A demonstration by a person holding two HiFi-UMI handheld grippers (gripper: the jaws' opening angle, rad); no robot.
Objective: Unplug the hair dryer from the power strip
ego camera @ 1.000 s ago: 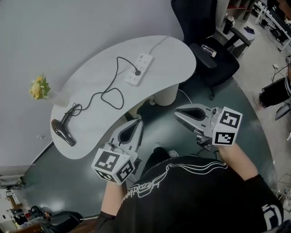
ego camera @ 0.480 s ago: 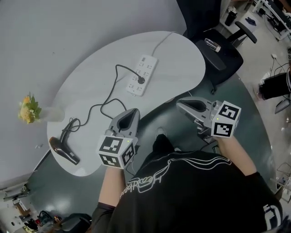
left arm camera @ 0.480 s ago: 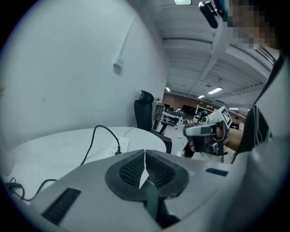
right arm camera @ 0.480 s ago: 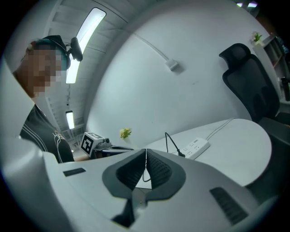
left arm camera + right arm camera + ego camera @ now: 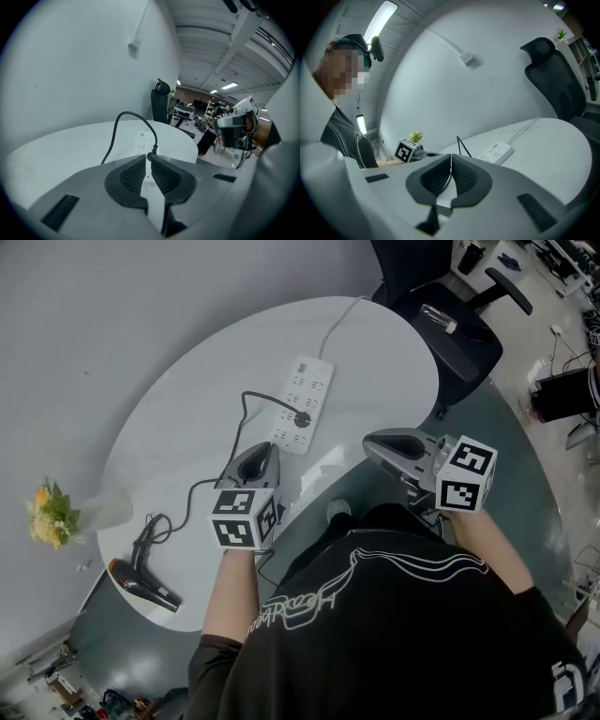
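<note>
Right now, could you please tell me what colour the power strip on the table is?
The power strip is white, clearest in the head view.

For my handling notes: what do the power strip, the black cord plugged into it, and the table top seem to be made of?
Power strip: probably hard white plastic, smooth moulded casing.
Cord: likely rubber or soft plastic sheath; it holds loose curves.
Table top: unclear, perhaps laminate or painted board; pale, smooth, faintly glossy where it reflects light.
</note>
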